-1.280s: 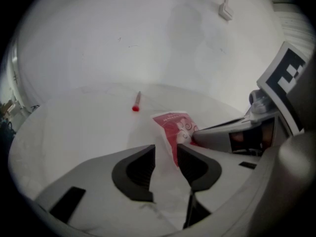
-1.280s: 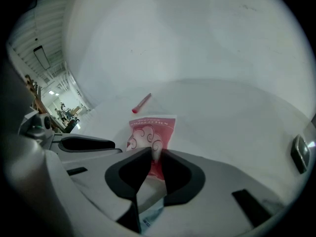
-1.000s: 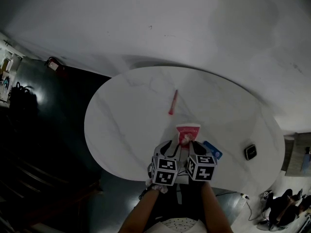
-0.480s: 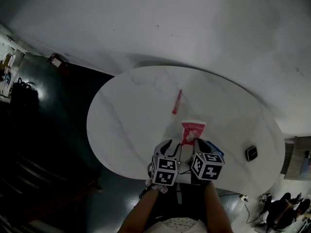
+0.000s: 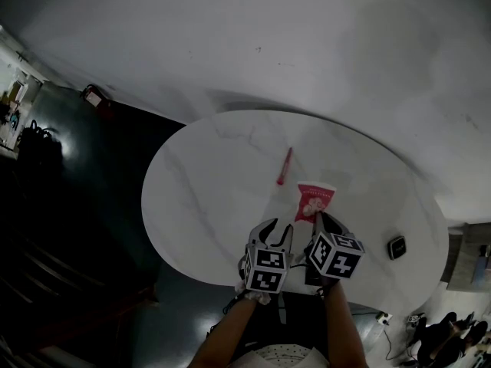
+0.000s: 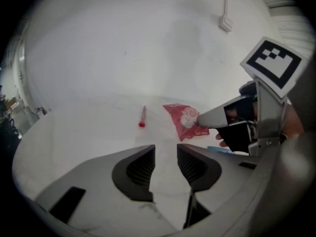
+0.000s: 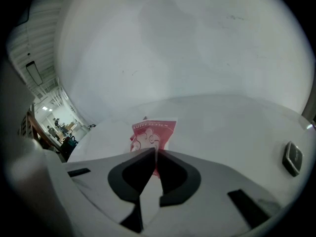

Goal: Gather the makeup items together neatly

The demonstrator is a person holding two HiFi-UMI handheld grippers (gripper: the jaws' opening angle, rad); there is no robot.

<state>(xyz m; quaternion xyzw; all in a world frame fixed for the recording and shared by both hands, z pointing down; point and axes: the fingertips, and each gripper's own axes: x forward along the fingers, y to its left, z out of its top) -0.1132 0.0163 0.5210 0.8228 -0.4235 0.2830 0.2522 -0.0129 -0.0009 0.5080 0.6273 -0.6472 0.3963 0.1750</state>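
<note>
Right tool [image 7: 155, 156] nose-down, tight on red sachet [image 7: 153, 131]

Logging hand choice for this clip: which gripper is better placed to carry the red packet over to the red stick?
Right. The right gripper is shut on the near edge of the red packet, while the left gripper is open and empty; the red stick lies beyond.
</note>
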